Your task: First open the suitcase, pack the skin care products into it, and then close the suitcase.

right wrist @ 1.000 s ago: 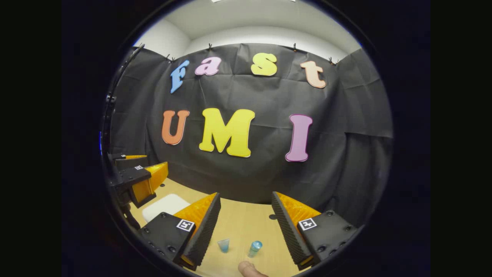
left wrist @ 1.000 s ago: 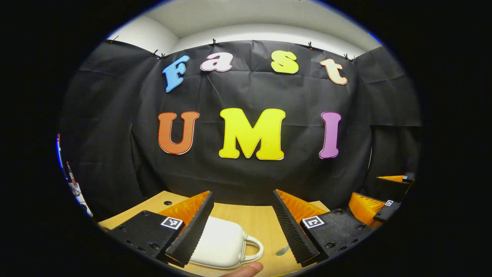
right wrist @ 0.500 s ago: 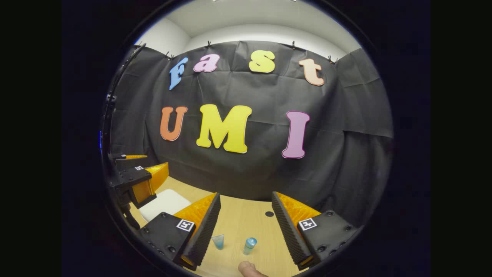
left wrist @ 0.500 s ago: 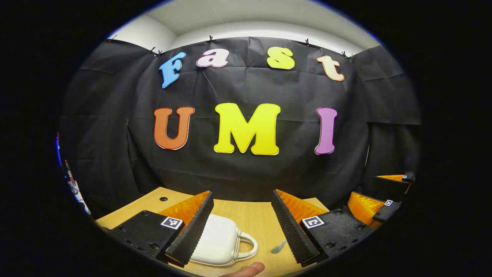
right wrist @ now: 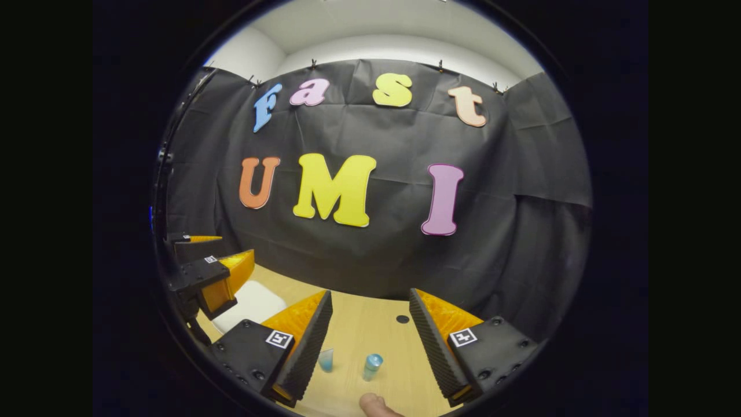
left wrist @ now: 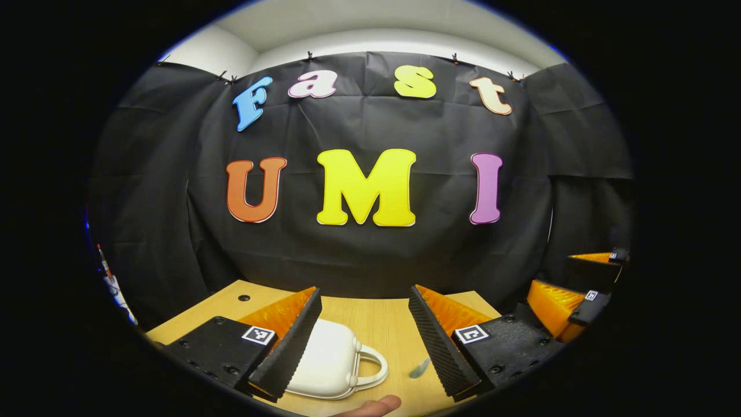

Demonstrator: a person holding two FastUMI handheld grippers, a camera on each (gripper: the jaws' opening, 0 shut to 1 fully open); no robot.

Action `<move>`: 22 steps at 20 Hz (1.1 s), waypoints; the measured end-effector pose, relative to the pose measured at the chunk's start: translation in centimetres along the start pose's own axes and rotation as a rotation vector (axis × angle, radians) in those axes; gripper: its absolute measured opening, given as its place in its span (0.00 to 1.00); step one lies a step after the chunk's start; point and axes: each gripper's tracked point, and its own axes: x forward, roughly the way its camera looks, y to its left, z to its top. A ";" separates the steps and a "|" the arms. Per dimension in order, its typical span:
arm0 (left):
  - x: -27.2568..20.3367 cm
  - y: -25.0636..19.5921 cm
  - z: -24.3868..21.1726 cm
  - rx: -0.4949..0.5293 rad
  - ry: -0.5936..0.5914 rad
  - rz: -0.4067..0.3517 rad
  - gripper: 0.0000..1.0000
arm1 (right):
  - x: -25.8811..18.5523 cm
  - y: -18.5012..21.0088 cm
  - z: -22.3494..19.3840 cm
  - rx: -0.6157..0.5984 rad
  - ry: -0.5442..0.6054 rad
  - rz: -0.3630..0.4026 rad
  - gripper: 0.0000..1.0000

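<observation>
Suitcase [left wrist: 327,362] closed on table [left wrist: 382,324], handle toward 3 o'clock | left gripper [left wrist: 365,341] nearer, jaws apart, empty | right gripper [right wrist: 370,341] jaws apart over bottles [right wrist: 371,366].

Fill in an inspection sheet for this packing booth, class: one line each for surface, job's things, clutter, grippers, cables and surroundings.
Surface: light wooden table with small dark holes.
Job's things: small white hard-shell suitcase with a loop handle, closed, lying flat; two small translucent blue skincare containers standing on the table.
Clutter: nothing seen.
Grippers: left gripper open above the suitcase; right gripper open above the containers; both empty.
Cables: nothing seen.
Surroundings: black cloth wall, white ceiling above.
</observation>
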 end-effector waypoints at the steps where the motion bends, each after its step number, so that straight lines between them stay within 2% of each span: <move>1: 0.2 0.0 -0.9 0.026 0.008 0.003 0.97 | 0.0 -0.8 -0.4 -0.007 0.007 -0.015 0.80; 5: 0.3 -1.5 -7.1 0.109 0.078 -0.049 0.97 | -0.1 -5.6 -3.2 -0.016 0.061 -0.106 0.79; 8: 0.7 -2.5 -12.2 0.226 0.138 -0.064 0.99 | -0.8 -8.6 -5.8 -0.009 0.113 -0.154 0.79; 10: 1.2 -4.1 -15.2 0.310 0.144 -0.110 0.99 | -1.1 -10.0 -7.5 -0.011 0.143 -0.169 0.79; 15: 2.6 -5.2 -22.7 0.633 0.218 -0.156 0.97 | -1.4 -11.2 -10.9 -0.016 0.199 -0.114 0.79; 18: 3.5 -3.9 -24.5 0.831 0.266 -0.116 0.97 | -0.7 -12.7 -12.4 -0.016 0.212 -0.086 0.79; 22: 5.3 -2.9 -26.0 1.044 0.291 -0.049 0.96 | 0.6 -14.2 -14.8 0.009 0.258 -0.038 0.79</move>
